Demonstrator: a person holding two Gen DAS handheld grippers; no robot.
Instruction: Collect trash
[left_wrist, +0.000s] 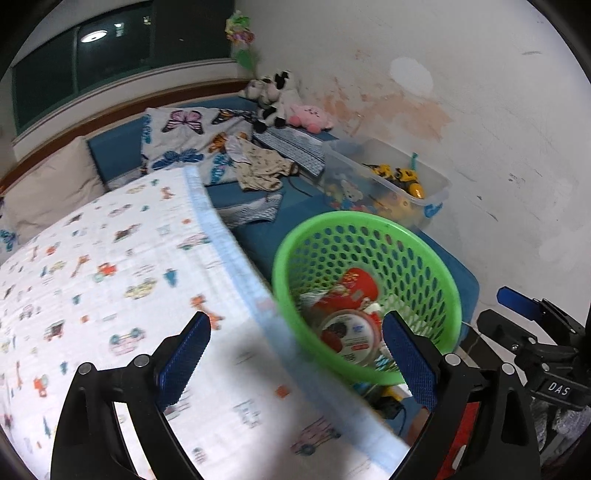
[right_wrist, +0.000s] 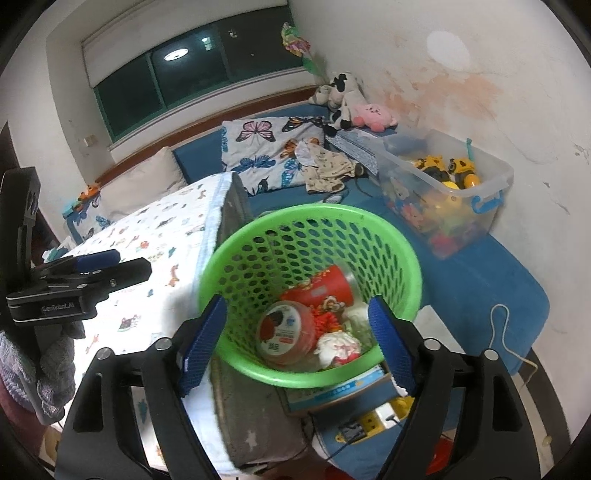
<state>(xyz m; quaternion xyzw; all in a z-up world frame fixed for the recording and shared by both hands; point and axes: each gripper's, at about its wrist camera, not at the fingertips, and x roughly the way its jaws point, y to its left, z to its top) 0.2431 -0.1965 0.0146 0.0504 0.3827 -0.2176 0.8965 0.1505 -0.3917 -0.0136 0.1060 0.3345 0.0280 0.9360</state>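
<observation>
Both tools are released and carry nothing. I read the right tool (right_wrist: 297, 341) as spread wide, with only air between its blue ribbed pads (right_wrist: 205, 343). The left tool (left_wrist: 295, 360) stands equally wide, also empty, which suggests neither needs to grip at this moment.

Directly ahead of and below the right tool sits the round green perforated plastic basket (right_wrist: 258, 373), mouth up so that items can be dropped in from above. It holds the collected trash: a red round lidded food tub (right_wrist: 286, 334), a red paper cup (right_wrist: 332, 282) lying on its side beyond it, and a crumpled white-and-red wrapper (right_wrist: 338, 347) to the tub's right.

Left of both tools lies the white cloth with small printed vehicles and a blue border (left_wrist: 110, 258), draped over a raised surface.

Beyond the basket, the blue bed (right_wrist: 480, 288) carries a clear plastic storage box of toys (right_wrist: 443, 184). I judge these as belongings, not trash.
</observation>
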